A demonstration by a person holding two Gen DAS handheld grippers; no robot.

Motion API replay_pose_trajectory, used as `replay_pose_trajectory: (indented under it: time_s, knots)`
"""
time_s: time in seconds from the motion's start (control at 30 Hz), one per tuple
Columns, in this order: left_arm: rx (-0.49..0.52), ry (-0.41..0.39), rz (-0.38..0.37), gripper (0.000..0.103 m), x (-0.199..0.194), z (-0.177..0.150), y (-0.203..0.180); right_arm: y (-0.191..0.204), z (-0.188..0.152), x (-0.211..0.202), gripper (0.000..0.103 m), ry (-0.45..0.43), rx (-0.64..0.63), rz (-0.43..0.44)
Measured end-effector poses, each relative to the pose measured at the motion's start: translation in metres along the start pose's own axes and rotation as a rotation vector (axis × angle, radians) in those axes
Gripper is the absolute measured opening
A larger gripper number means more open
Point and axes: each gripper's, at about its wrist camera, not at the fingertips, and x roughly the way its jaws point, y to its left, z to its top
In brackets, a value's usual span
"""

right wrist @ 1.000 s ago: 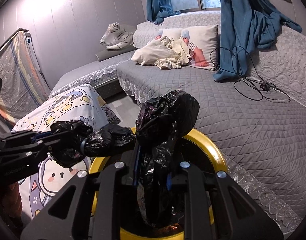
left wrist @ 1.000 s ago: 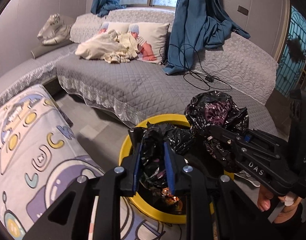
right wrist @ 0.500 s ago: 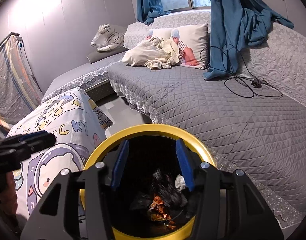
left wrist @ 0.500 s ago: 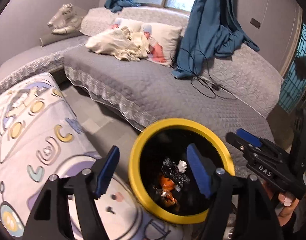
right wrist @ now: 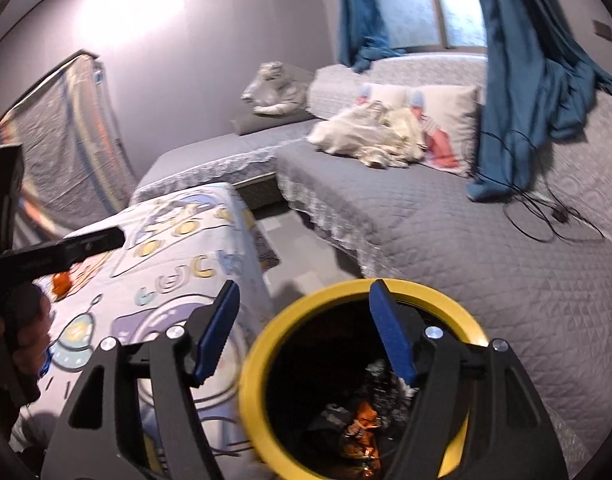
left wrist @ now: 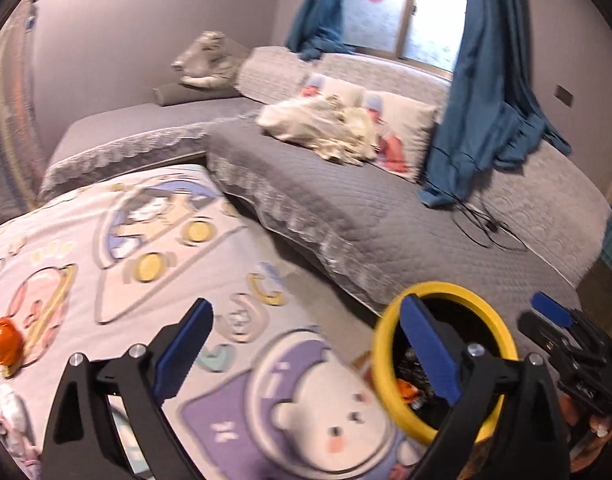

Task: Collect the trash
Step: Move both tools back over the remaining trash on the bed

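My left gripper (left wrist: 306, 346) hangs over the cartoon-print blanket (left wrist: 145, 264), its jaws opening wide with nothing between them. A small orange wrapper (left wrist: 7, 340) lies on the blanket to its left, and a white crumpled scrap (left wrist: 5, 412) sits near the lower left corner. The yellow-rimmed bin (left wrist: 382, 364) stands at the right, behind the right blue finger. My right gripper (right wrist: 303, 334) hovers over that bin (right wrist: 326, 292), jaws opening and empty. Dark bag pieces and orange wrappers (right wrist: 362, 424) lie inside. The left gripper (right wrist: 65, 252) shows at the left edge there, above the orange wrapper (right wrist: 61, 280).
A grey quilted sofa (right wrist: 446, 240) curves behind the bin, with pillows, a cream cloth heap (right wrist: 370, 140) and a black cable (right wrist: 546, 216) on it. Blue curtains (left wrist: 486, 112) hang by the window. A narrow strip of floor (right wrist: 297, 248) runs between blanket and sofa.
Both grippers were shut on a black plastic bag above the bin; they let go and opened, and the bag went down inside. The left gripper swung left over the blanket.
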Motion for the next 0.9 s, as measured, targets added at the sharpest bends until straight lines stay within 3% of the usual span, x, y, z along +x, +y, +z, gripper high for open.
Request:
replay_pose_trajectory:
  time_s: [0.2, 0.63, 0.9]
  knots:
    - [-0.020, -0.002, 0.116, 0.093, -0.021, -0.004, 0.053, 0.049, 0.002, 0.007, 0.071, 0.012, -0.101, 0.115]
    - [-0.118, -0.028, 0.377, 0.095, -0.097, -0.025, 0.213, 0.219, -0.038, 0.022, 0.078, 0.081, -0.399, 0.541]
    - [-0.213, -0.018, 0.434, 0.095, -0.131, -0.055, 0.280, 0.308, -0.071, 0.027, 0.078, 0.165, -0.526, 0.681]
